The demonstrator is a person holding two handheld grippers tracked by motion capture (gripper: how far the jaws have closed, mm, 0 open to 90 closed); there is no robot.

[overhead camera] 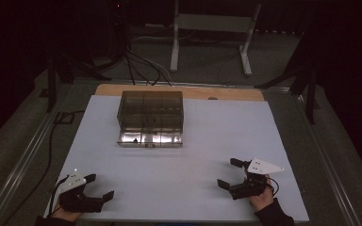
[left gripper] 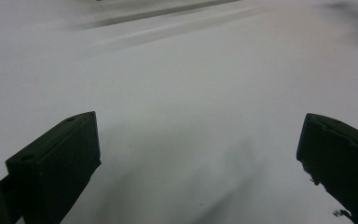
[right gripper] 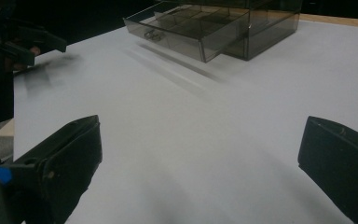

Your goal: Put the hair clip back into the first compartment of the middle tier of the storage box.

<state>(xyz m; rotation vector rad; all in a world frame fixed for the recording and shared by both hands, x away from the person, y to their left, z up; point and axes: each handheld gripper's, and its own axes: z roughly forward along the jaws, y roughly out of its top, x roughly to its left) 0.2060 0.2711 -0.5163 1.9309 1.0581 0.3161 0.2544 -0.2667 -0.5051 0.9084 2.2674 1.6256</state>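
High view: smoky clear drawer box point(overhead camera: 151, 113) sits on the far-centre of the white surface point(overhead camera: 193, 188), bottom drawer point(overhead camera: 150, 137) pulled out toward the person, likely left open for access; box's long axis runs side to side, drawer front faces the near edge; left tool point(overhead camera: 100, 186) near-left of the box, well apart, jaws spread wide, holding nothing; right tool point(overhead camera: 231, 173) near-right of the box, also spread and empty; both look parked, ready to reach; right gripper view: drawer compartments look empty, small handle point(right gripper: 153, 34) on the drawer front
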